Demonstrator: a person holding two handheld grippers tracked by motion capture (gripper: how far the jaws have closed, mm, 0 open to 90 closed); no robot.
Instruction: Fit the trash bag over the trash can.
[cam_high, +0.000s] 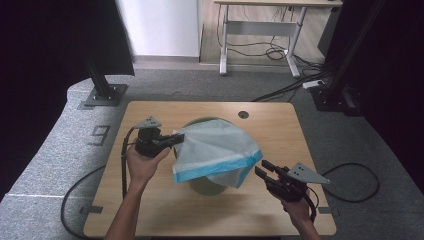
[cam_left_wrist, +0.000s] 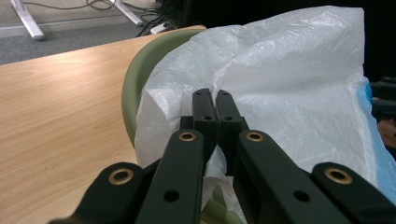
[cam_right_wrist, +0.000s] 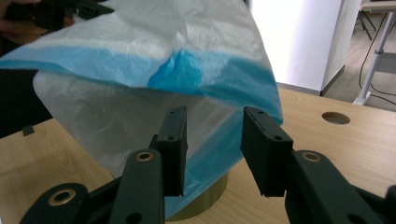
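A white plastic bag (cam_high: 215, 147) with a blue rim lies draped over a green round bin (cam_high: 205, 185) at the middle of the wooden table (cam_high: 165, 205). My left gripper (cam_high: 177, 139) is shut on the bag's left edge; in the left gripper view its jaws (cam_left_wrist: 211, 95) pinch the white film (cam_left_wrist: 289, 79) beside the bin's rim (cam_left_wrist: 140, 74). My right gripper (cam_high: 262, 169) stands open just right of the bag's blue rim. In the right gripper view its jaws (cam_right_wrist: 215, 126) frame the hanging blue edge (cam_right_wrist: 196, 70) without pressing on it, above the bin (cam_right_wrist: 205, 200).
A round cable hole (cam_high: 243, 114) sits near the table's far edge. Cables trail from both grippers over the grey floor (cam_high: 350, 185). Black stand bases (cam_high: 105, 95) flank the table's far corners, and a white desk frame (cam_high: 260, 35) stands behind.
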